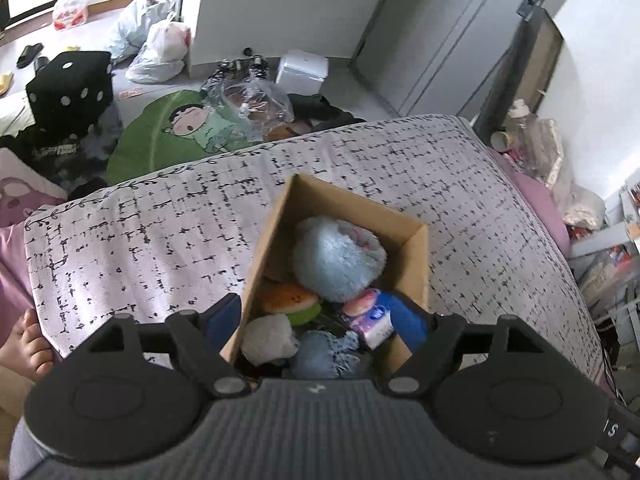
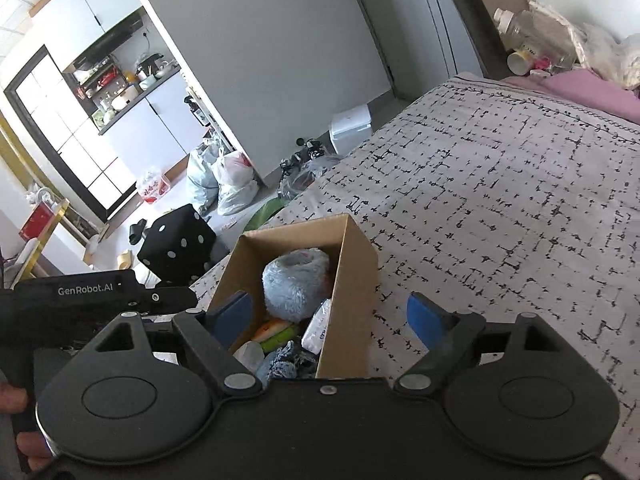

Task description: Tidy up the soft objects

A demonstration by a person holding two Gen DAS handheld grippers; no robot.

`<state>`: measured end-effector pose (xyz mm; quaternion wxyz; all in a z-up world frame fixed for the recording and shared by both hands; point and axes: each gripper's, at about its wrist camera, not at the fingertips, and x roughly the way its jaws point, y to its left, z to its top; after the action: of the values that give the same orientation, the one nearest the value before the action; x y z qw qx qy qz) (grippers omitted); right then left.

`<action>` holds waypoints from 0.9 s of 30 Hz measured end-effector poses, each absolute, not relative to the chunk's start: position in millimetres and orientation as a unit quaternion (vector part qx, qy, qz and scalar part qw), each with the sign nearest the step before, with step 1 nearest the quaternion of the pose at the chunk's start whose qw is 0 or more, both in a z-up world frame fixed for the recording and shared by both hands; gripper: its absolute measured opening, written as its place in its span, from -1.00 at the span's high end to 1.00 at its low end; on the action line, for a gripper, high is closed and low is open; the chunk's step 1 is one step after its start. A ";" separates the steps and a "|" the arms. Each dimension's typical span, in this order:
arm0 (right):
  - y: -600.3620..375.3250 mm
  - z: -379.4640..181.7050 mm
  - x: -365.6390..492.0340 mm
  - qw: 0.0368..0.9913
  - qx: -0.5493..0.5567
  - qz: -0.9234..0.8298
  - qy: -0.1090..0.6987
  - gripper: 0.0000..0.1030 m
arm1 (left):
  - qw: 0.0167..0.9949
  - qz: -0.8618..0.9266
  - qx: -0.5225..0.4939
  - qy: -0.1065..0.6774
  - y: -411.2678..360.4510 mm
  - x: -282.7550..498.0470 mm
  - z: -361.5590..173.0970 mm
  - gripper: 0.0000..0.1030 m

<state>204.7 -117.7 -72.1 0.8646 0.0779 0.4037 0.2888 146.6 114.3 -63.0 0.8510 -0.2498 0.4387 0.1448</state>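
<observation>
Currently both grippers hang over the cardboard box point(image 1: 416, 264), which sits on the bed's checked blanket point(image 1: 152, 240). Left gripper point(image 1: 316, 320): jaws spread wide, gripping nothing; its blue pads point(image 1: 408, 320) straddle the near end of the box, one outside the left wall, the other at the right wall next to the tissue pack point(image 1: 372, 322). Right gripper point(image 2: 330, 316): also released, empty; its left pad sits at the left wall of the box, its right pad over the blanket just beside the box's right side. Soft items are all inside the box: fluffy light-blue plush point(image 1: 336, 260) at the far end, orange-and-green plush point(image 1: 292, 302) below it, white soft piece point(image 1: 270, 338) and a blue fuzzy cloth point(image 1: 320, 354) at the near end. Can't tell from either view whether the pink patch behind the blue plush is a separate item or part of it. In the right wrist view the left gripper's body with its GenRobot.AI label point(image 2: 86, 290) shows at the left, close to the box. On the floor past the bed: black dice cushion point(image 1: 70, 88), green cartoon mat point(image 1: 168, 136), white plastic bags point(image 1: 160, 52).
</observation>
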 end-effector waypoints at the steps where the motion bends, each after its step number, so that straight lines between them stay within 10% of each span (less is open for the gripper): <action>1: -119.3 -70.4 203.2 0.865 0.078 0.286 0.406 -0.64 | 0.852 0.142 -0.246 0.440 111.6 145.5 -61.4 -0.59; 27: -185.4 -7.2 151.2 0.893 0.088 0.218 0.385 -1.00 | 0.873 0.101 -0.154 0.451 49.9 101.1 -8.6 -0.88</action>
<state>151.2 -185.4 -7.2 0.8926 0.0881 0.3849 0.2175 101.1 49.9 -8.6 0.8733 -0.1545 0.4507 0.1014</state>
